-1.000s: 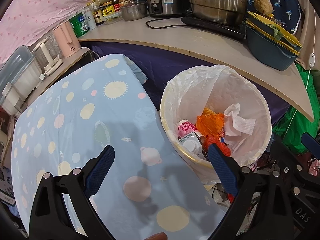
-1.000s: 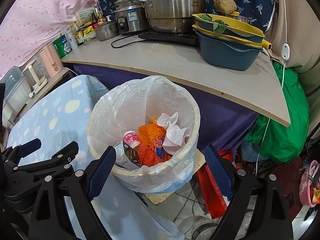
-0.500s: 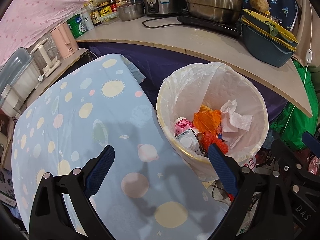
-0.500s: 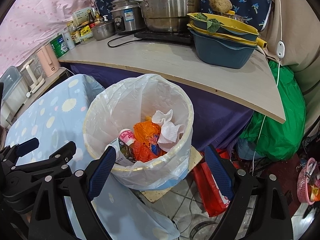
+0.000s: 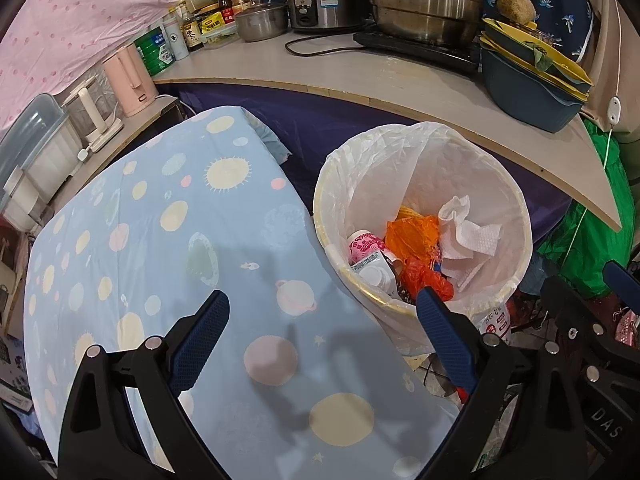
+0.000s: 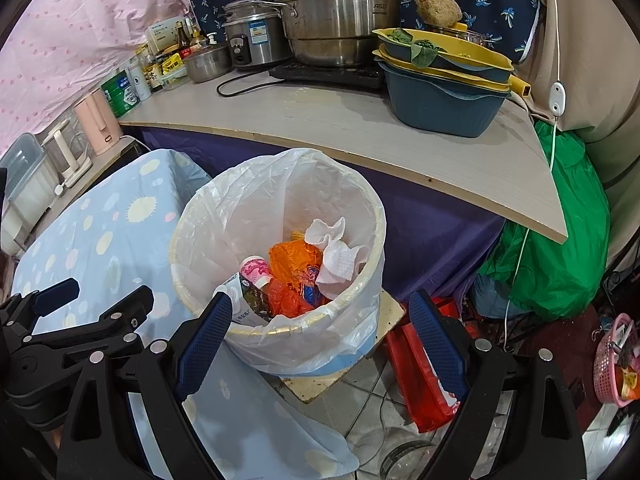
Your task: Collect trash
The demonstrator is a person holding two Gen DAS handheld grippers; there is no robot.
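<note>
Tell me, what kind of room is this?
Most likely a cramped home kitchen corner. A wooden counter carries a rice cooker, big steel pots and sauce bottles, and a lined trash bin with wrappers and tissue stands beside it.

Both grippers look like the same build: chunky matte black plastic frames with cut-out triangular struts, dotted with round silver screw heads. The left gripper (image 5: 322, 326) has two long fingers (image 5: 200, 338) faced with dark blue pads in a fine dimpled grid. Same deal on the right gripper (image 6: 322, 326), blue textured pads (image 6: 436, 336) on black arms. White letters "DAS" show on the right one's side.
</note>
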